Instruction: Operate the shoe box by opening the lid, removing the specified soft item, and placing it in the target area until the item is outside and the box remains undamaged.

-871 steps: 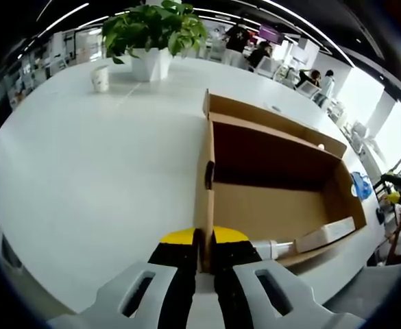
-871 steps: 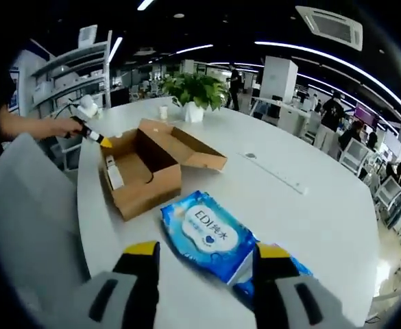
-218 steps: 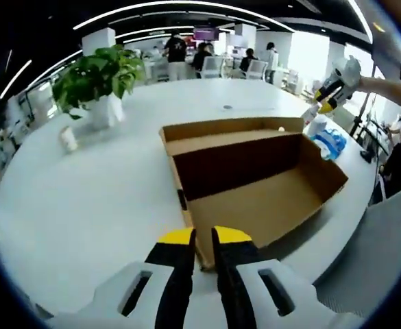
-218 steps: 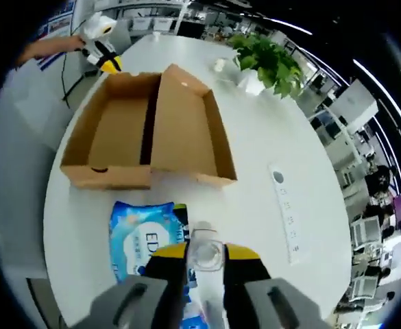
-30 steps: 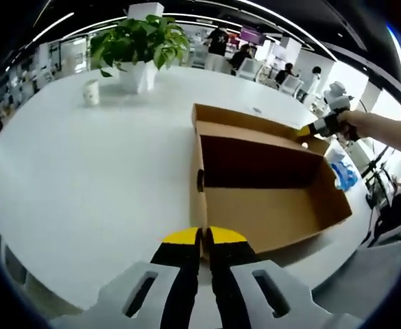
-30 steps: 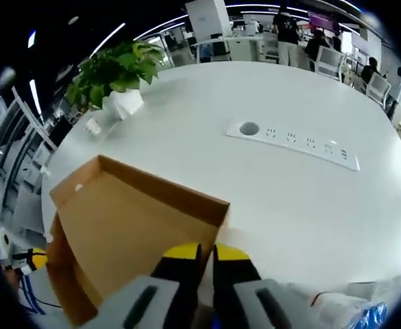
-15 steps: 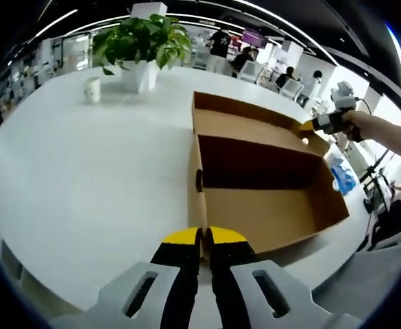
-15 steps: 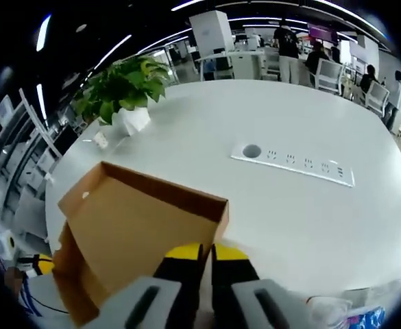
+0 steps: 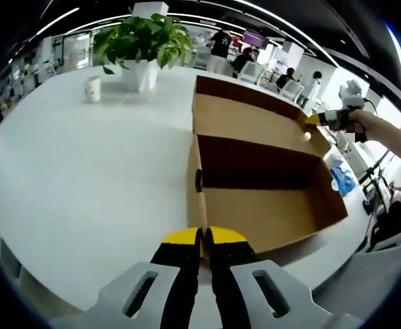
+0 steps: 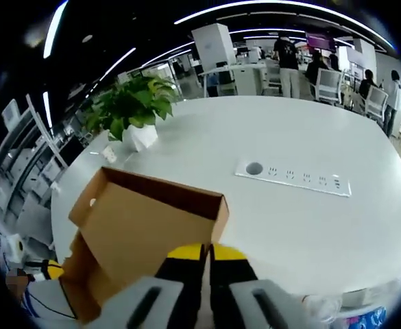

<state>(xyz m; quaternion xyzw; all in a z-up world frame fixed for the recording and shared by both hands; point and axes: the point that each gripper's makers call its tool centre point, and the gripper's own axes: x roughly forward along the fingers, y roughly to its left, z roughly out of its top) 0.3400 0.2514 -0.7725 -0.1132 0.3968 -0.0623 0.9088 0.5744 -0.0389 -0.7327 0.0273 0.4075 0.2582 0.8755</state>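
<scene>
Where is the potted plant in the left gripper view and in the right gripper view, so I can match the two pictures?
Left gripper view: the potted plant stands at upper left on the white table, beyond the shoe box.
Right gripper view: the same plant sits left of centre, above the raised lid.
Shared landmark: the small paper cup beside the plant.

Brown cardboard shoe box (image 9: 262, 199) sits empty, lid (image 9: 248, 120) half-raised.

I see both views bright and evenly lit from long ceiling light strips (image 9: 186, 15) overhead. The white table (image 9: 83, 171) glares softly, with faint shadows inside the shoe box (image 9: 262, 185). Fisheye bending curves the far edges; far office detail is soft.
</scene>
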